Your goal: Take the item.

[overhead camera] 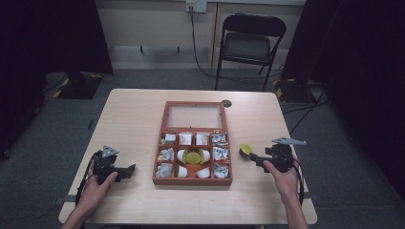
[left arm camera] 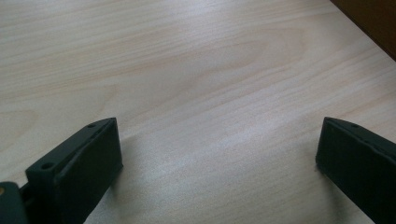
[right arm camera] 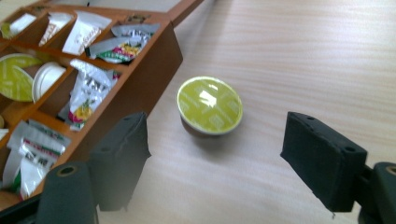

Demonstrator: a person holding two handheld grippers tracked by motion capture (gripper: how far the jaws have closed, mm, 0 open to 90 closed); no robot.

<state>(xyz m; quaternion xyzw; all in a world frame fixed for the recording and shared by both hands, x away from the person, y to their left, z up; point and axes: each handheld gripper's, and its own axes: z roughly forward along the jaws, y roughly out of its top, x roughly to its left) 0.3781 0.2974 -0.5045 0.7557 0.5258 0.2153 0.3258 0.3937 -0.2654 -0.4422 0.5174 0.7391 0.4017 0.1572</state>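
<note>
Right gripper [right arm camera: 215,154]: jaws are standing wide apart and empty, aiming at the capsule from the side away from the wooden box.
Capsule [right arm camera: 209,105]: a green-lidded pod is sitting foil-up on the table [right arm camera: 303,56], just beside the wooden box [right arm camera: 154,65] at its right wall, not touching it as far as the right gripper view shows.
Wooden box: it is lying open at the table's middle, lid flat behind it, its compartments holding foil sachets [right arm camera: 91,88] and other pods [overhead camera: 193,156].
Left gripper [overhead camera: 125,170]: it is resting low on the table to the left of the wooden box, jaws spread and holding nothing.
Likely step: judging by the aim, the right gripper is lining up to pick the capsule.
Doing it well: centring both pads on the pod's body below the rim, closing gently so the foil is not crushed, and keeping the near jaw clear of the box wall.
</note>
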